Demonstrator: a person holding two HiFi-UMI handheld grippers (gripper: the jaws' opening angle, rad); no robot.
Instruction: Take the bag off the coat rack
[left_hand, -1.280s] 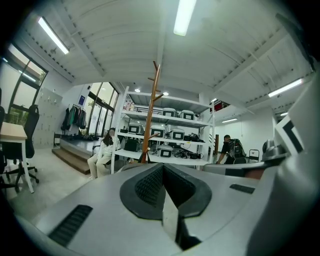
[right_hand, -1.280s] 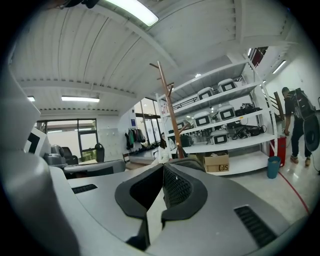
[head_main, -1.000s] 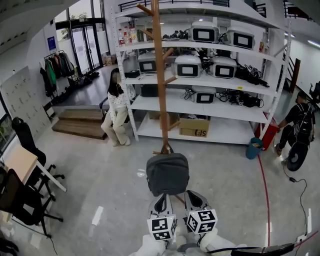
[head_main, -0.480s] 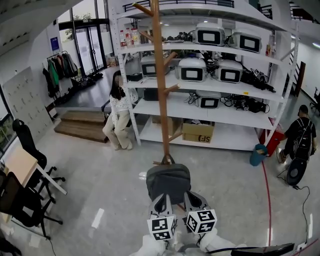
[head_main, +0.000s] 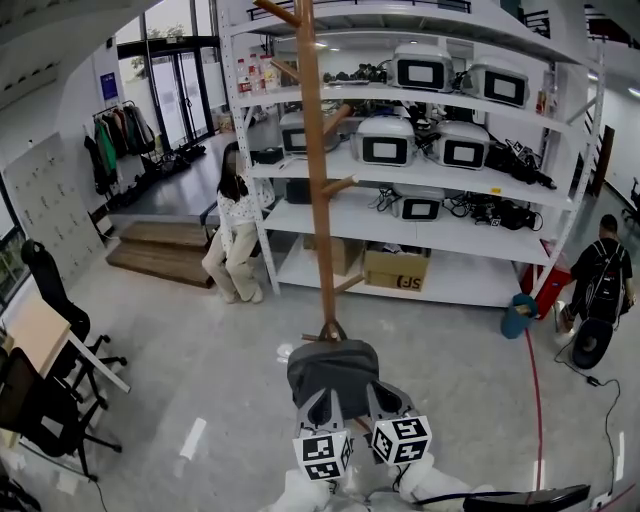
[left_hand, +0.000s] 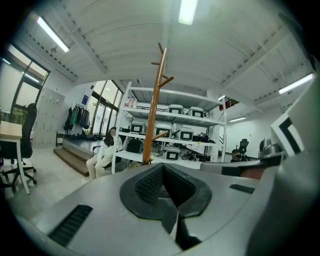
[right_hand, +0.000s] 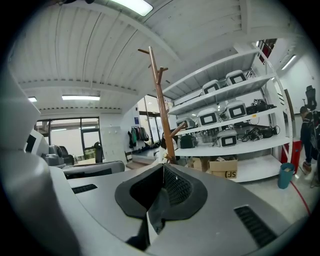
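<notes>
A dark grey bag (head_main: 333, 370) hangs low against the brown wooden coat rack (head_main: 312, 170), with its top handle (head_main: 330, 334) at the pole. Just below it in the head view, my left gripper (head_main: 322, 400) and right gripper (head_main: 386, 397) sit side by side and point toward it. Their tips reach the bag's lower edge; I cannot tell whether they touch. Both gripper views tilt upward and show the rack (left_hand: 154, 120) (right_hand: 163, 107) but no bag. The left gripper (left_hand: 162, 167) and the right gripper (right_hand: 162, 167) have their jaws closed together with nothing between them.
White shelving (head_main: 420, 200) with monitors and boxes stands behind the rack. A person (head_main: 232, 230) sits at its left end; another with a backpack (head_main: 600, 280) stands at the right by a blue bin (head_main: 517, 315). A desk and office chairs (head_main: 45, 370) are at the left.
The rack, bag and shelving have slid lower in the head view, so the bag now sits closer over both gripper tips. The backpack person has moved in from the right edge.
</notes>
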